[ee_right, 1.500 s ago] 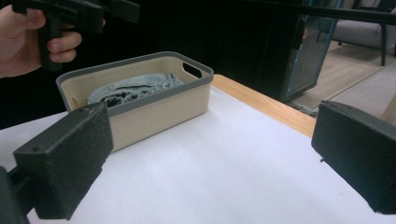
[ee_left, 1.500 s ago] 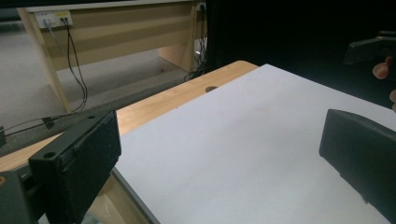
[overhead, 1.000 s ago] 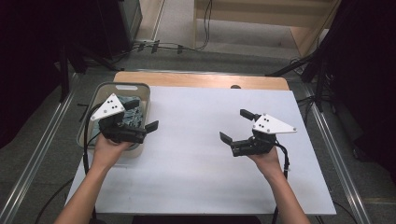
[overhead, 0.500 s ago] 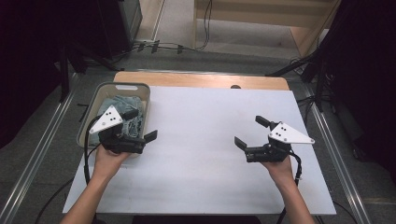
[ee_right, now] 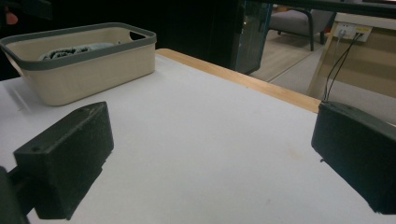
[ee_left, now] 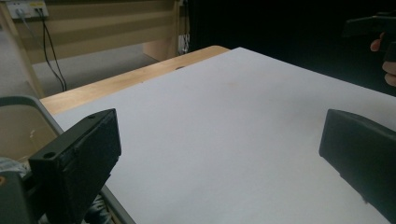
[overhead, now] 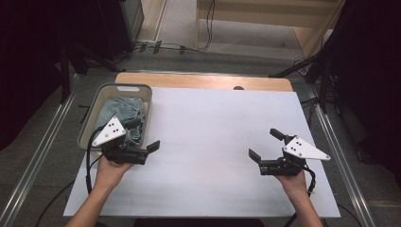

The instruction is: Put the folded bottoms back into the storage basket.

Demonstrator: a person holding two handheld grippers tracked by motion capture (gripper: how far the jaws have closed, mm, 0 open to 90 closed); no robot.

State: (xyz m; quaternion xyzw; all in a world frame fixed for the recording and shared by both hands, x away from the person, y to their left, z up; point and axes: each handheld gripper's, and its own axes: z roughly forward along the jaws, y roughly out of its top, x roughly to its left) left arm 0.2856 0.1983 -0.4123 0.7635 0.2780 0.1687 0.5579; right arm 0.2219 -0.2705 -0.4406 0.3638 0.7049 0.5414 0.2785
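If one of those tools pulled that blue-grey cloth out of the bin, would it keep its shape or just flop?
Probably flop: the cloth lies crumpled in soft folds inside the bin, so it would likely droop and unfold from a pinch. It looks light for its bulk. Being bunched, a fold may drag on the rim.

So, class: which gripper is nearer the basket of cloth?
Left. The left gripper sits at the basket's near corner; the right gripper hovers far across the white table.
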